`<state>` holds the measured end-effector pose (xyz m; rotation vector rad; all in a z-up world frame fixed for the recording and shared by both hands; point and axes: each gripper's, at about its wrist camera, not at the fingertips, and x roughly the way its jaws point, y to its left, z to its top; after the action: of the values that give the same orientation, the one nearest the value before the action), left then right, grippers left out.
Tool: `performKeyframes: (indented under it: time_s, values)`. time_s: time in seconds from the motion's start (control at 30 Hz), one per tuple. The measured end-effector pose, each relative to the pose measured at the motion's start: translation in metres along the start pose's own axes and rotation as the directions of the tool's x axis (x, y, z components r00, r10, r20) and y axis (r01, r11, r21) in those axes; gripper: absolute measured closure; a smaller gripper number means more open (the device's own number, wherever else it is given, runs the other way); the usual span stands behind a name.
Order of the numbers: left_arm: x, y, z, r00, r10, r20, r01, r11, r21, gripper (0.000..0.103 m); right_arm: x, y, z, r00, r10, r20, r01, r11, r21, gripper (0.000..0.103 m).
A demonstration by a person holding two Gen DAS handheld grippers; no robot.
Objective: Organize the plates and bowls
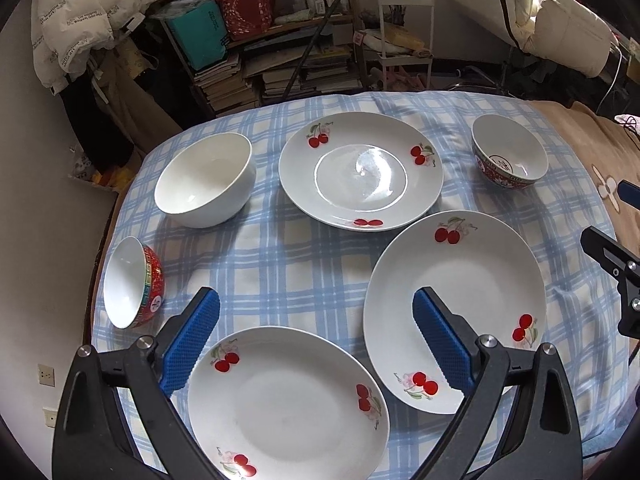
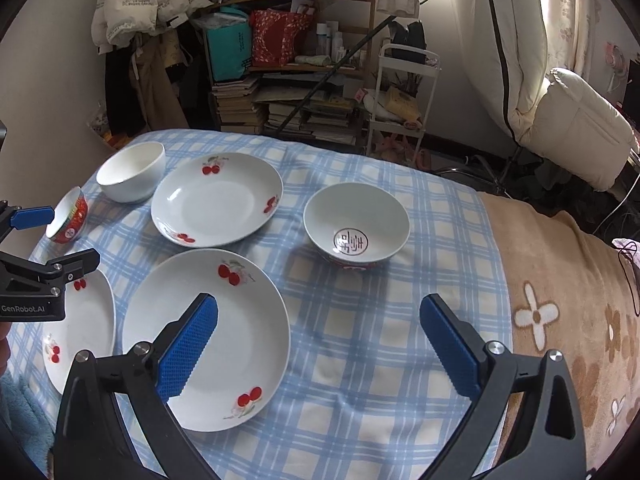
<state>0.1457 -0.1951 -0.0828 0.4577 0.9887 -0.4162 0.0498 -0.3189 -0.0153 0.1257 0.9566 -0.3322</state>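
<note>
From the left wrist, the left gripper hangs wide and empty over three white cherry-print plates and a plain white bowl on the blue checked cloth, while from the right wrist the right gripper, equally wide and empty, hovers near a red-patterned bowl.

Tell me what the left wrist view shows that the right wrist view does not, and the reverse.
Only the left wrist view: the nearest cherry plate whole; the right view cuts it off.
Only the right wrist view: the character printed inside the red-patterned bowl, and the flowered brown blanket.
Both: three cherry plates, the white bowl, the tipped red bowl, the checked cloth.
</note>
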Motion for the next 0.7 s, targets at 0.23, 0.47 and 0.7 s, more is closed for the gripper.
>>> performKeyframes:
  time_s: [0.23, 0.47, 0.7]
  values:
    - [0.028, -0.004, -0.001, 0.998, -0.039, -0.054, 0.039, 0.999, -0.003, 0.007, 0.017, -0.001, -0.001, 0.999, -0.003, -0.034, 0.003, 1.000, 0.004, 0.000]
    - [0.046, -0.010, 0.000, 0.993, -0.072, -0.091, 0.074, 0.997, 0.017, 0.007, 0.043, 0.001, -0.004, 0.993, 0.045, -0.108, -0.041, 0.998, 0.039, 0.000]
    - [0.064, -0.014, -0.001, 0.983, -0.119, -0.138, 0.122, 0.993, 0.009, 0.007, 0.063, 0.008, -0.010, 0.983, 0.040, -0.179, -0.032, 0.998, 0.046, 0.000]
